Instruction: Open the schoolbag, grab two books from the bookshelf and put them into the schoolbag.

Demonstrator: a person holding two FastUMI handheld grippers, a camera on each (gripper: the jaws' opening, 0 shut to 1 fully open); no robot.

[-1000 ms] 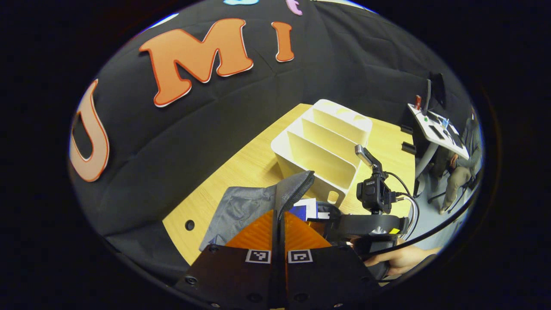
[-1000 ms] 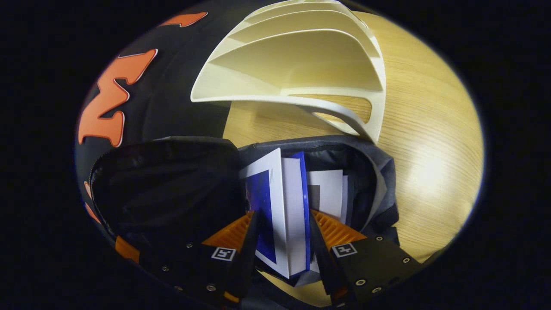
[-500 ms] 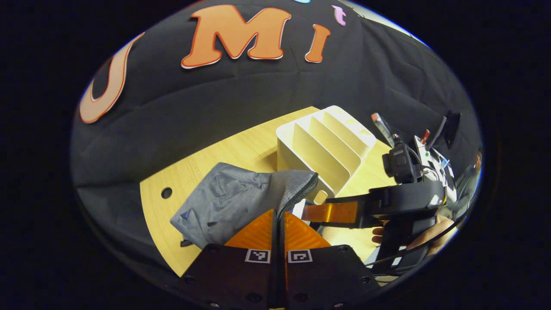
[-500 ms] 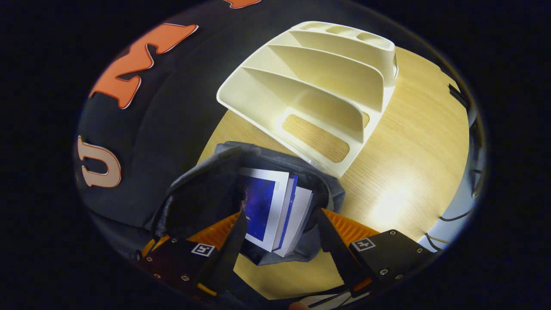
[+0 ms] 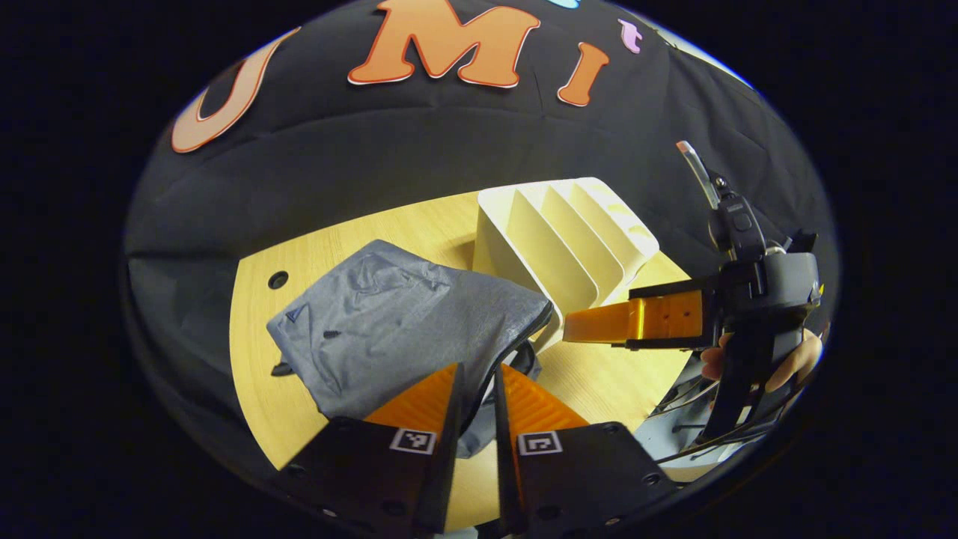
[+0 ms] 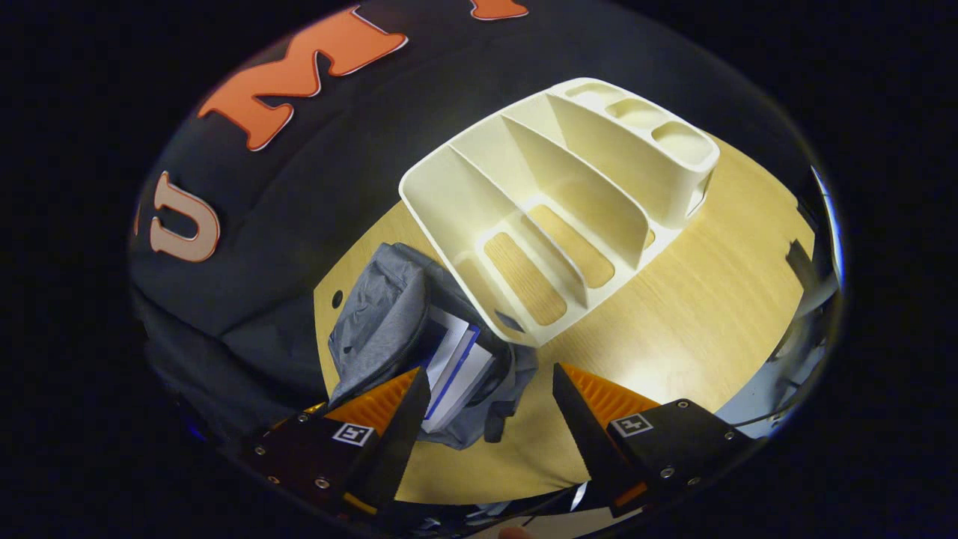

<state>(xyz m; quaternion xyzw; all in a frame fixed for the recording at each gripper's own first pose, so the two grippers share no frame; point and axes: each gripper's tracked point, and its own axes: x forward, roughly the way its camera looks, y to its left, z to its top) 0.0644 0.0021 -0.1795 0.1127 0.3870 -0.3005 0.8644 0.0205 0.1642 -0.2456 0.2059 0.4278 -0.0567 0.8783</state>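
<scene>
The grey schoolbag point(image 5: 404, 322) lies on the wooden table point(image 5: 614, 374) in front of the cream bookshelf point(image 5: 561, 239), whose slots stand empty. In the left gripper view my left gripper point(image 5: 477, 389) is open by a narrow gap, and the bag's zipper edge runs between its fingers. My right gripper point(image 5: 599, 326) hangs open to the right of the shelf, held by a hand point(image 5: 793, 359). In the right gripper view the right gripper point(image 6: 486, 385) is open and empty above the table, and two books point(image 6: 456, 367) show inside the schoolbag point(image 6: 382, 314) beside the bookshelf point(image 6: 554, 202).
A round cable hole point(image 5: 278, 280) sits in the table past the bag. The table's near edge runs just under both grippers. Bare wood point(image 6: 696, 299) lies right of the shelf. Cables point(image 5: 673, 389) hang off the right edge.
My right gripper has pulled up and back from the bag, leaving the books inside. The left gripper brought the flap down over the bag, and its fingers have parted slightly.
</scene>
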